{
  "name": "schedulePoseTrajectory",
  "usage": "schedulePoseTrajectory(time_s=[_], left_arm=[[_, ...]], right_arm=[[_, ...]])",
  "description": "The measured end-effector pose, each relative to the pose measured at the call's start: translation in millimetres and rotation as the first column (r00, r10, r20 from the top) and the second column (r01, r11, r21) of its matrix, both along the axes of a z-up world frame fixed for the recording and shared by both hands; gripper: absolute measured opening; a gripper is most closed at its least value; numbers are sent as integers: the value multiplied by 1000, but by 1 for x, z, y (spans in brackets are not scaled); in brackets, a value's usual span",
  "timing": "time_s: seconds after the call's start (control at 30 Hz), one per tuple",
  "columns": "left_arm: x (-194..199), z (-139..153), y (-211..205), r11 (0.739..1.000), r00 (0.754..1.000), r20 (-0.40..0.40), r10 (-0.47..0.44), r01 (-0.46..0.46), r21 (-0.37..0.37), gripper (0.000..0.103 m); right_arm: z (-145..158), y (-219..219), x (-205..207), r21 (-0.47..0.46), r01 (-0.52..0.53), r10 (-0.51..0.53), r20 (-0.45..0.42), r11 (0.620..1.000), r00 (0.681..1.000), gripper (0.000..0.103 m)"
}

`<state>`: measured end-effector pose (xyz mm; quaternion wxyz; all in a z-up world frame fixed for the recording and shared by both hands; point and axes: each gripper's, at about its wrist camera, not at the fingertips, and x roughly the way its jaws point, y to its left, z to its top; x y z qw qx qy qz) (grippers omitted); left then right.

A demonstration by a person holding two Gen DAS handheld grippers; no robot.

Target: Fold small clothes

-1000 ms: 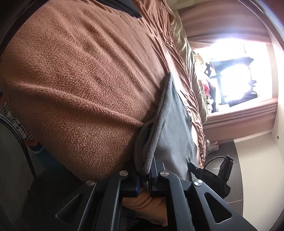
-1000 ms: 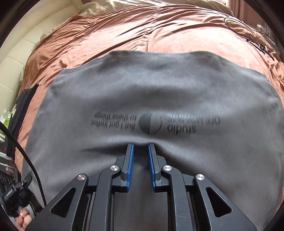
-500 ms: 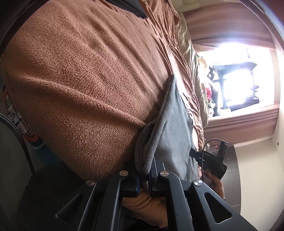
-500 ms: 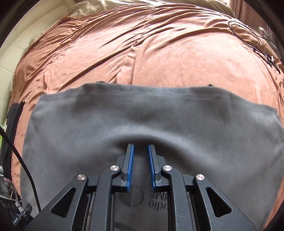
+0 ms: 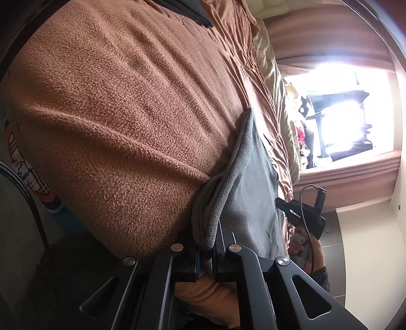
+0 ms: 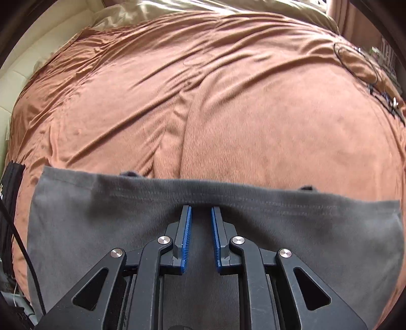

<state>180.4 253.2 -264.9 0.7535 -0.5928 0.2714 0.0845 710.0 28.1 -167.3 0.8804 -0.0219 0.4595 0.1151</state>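
Observation:
A grey T-shirt [image 6: 101, 218] lies folded on the brown bed cover [image 6: 228, 114], its hemmed edge running across the right wrist view. My right gripper [image 6: 200, 210] rests on the shirt with its blue pads a little apart, tips at the hem, nothing between them. In the left wrist view the same shirt [image 5: 251, 193] shows side-on, and my left gripper [image 5: 205, 251] is shut on its folded corner at the bed's edge. The right gripper [image 5: 299, 215] and the hand holding it also show there.
A black item [image 6: 10, 193] lies on the bed at the shirt's left. A thin black cable [image 6: 355, 61] lies on the cover at far right. A beige pillow [image 6: 177, 7] sits at the head of the bed. A bright window [image 5: 342, 111] is beyond the bed.
The right gripper has slid back over the shirt toward its hem; the printed text has passed out of view. The left gripper still holds the corner.

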Motion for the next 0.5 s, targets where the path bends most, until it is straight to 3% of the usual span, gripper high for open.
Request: schedulePoseTrajectory(time_s=[0.27, 0.5], left_arm=[[3, 6, 3, 1000, 999, 35, -11, 11, -8, 6], [8, 28, 9, 999, 989, 142, -50, 52, -7, 6]], right_arm=[[9, -9, -51, 51, -44, 46, -37, 998, 998, 12], [-7, -9, -120, 92, -129, 136, -80, 987, 987, 12]])
